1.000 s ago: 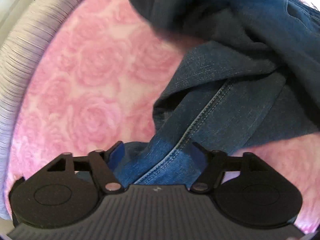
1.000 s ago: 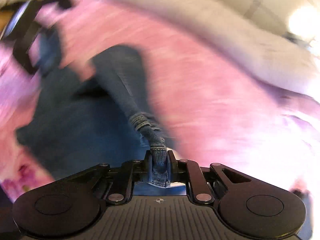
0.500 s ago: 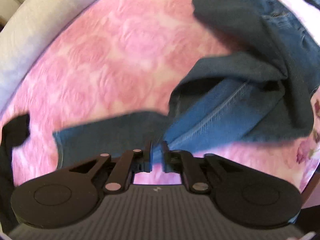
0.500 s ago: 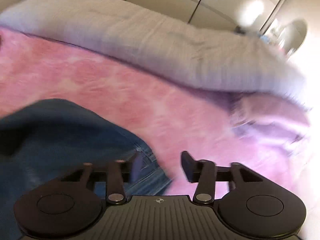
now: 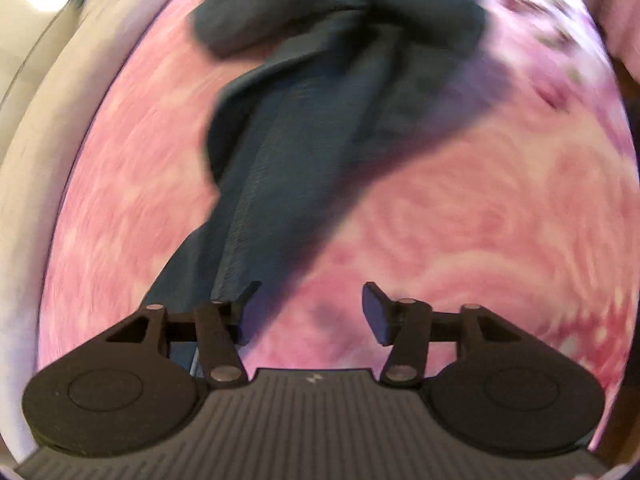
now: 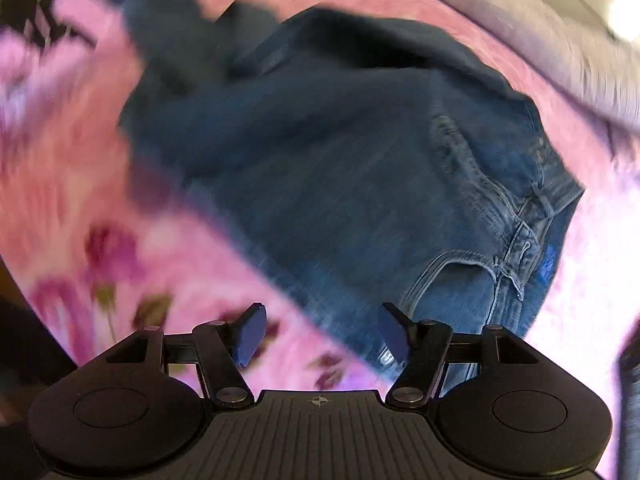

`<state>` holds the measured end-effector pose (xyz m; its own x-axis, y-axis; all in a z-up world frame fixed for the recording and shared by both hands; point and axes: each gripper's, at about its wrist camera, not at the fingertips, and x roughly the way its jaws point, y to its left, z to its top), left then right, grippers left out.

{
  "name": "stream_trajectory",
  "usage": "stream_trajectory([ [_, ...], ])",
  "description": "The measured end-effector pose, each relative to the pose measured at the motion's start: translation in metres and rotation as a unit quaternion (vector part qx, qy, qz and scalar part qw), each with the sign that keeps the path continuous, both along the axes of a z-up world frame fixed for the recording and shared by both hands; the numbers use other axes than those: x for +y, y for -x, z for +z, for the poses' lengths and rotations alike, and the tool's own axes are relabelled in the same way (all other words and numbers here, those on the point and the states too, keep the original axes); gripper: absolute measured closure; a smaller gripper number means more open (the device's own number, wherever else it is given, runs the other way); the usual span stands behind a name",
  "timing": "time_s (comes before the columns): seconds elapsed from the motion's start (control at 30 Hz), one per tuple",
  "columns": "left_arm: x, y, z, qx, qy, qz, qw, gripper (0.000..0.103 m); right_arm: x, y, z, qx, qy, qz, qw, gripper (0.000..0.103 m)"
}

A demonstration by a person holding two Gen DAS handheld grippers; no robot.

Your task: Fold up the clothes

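Both grippers have their fingers spread, holding nothing: the left gripper (image 5: 310, 312) and the right gripper (image 6: 322, 334). One pair of jeans (image 6: 360, 168) lies crumpled on the pink floral bedspread (image 5: 480, 208). Only the right wrist view shows its waistband and pocket stitching.

Left gripper (image 5: 312, 312): fingers spread wide, nothing held between them; left finger (image 5: 244, 300) lay over the edge of the jeans (image 5: 320, 128), right finger clear of them, over the bed beside the jeans.

Right gripper (image 6: 320, 334): fingers parted, nothing gripped; right finger (image 6: 394, 336) sat over the jeans' waistband end, left finger off the jeans. Both views motion-blurred.
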<state>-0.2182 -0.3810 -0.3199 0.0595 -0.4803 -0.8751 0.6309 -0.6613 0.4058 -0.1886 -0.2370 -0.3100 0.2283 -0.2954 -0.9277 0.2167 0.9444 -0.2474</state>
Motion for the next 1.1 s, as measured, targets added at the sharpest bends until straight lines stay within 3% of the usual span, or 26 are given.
stream_trajectory([
  [0.1,0.007,0.013,-0.007,0.018,0.017,-0.027,0.9993,0.049,0.015,-0.003,-0.014,0.021,0.038,0.006,0.999,0.038],
  [0.2,0.006,0.034,-0.005,0.063,0.044,-0.019,0.9968,0.036,0.021,-0.010,-0.032,0.035,0.075,0.024,0.996,0.038],
  [0.27,0.002,0.054,-0.007,0.076,0.066,-0.013,0.9948,0.035,0.016,-0.016,-0.050,0.040,0.101,0.045,0.993,0.038],
  [0.43,-0.019,0.093,-0.029,0.069,0.106,0.014,0.9919,0.032,0.008,-0.016,-0.073,0.029,0.152,0.132,0.979,0.038],
  [0.47,-0.023,0.099,-0.034,0.061,0.113,0.020,0.9916,0.032,0.008,-0.012,-0.073,0.024,0.153,0.145,0.977,0.053],
  [0.5,-0.027,0.105,-0.039,0.051,0.119,0.024,0.9913,0.032,0.006,-0.008,-0.072,0.020,0.150,0.149,0.977,0.084],
  [0.6,-0.037,0.116,-0.047,0.007,0.136,0.029,0.9902,0.032,-0.009,0.004,-0.054,0.005,0.123,0.118,0.985,0.088],
  [0.63,-0.042,0.116,-0.048,-0.005,0.138,0.038,0.9897,0.036,-0.013,0.008,-0.043,-0.006,0.118,0.111,0.987,0.089],
  [0.7,-0.051,0.113,-0.046,-0.019,0.122,0.057,0.9907,0.084,-0.020,0.018,-0.018,-0.029,0.120,0.104,0.987,0.092],
  [0.77,-0.054,0.110,-0.036,-0.025,0.111,0.064,0.9914,0.090,-0.021,0.030,0.006,-0.041,0.122,0.104,0.986,0.093],
  [0.9,-0.034,0.122,0.003,-0.026,0.101,0.033,0.9940,0.094,-0.012,0.050,0.031,-0.037,0.116,0.127,0.984,0.093],
  [1.1,0.038,0.185,0.053,0.015,0.010,0.017,0.9997,0.094,0.005,0.091,0.052,-0.005,0.093,0.122,0.988,0.093],
])
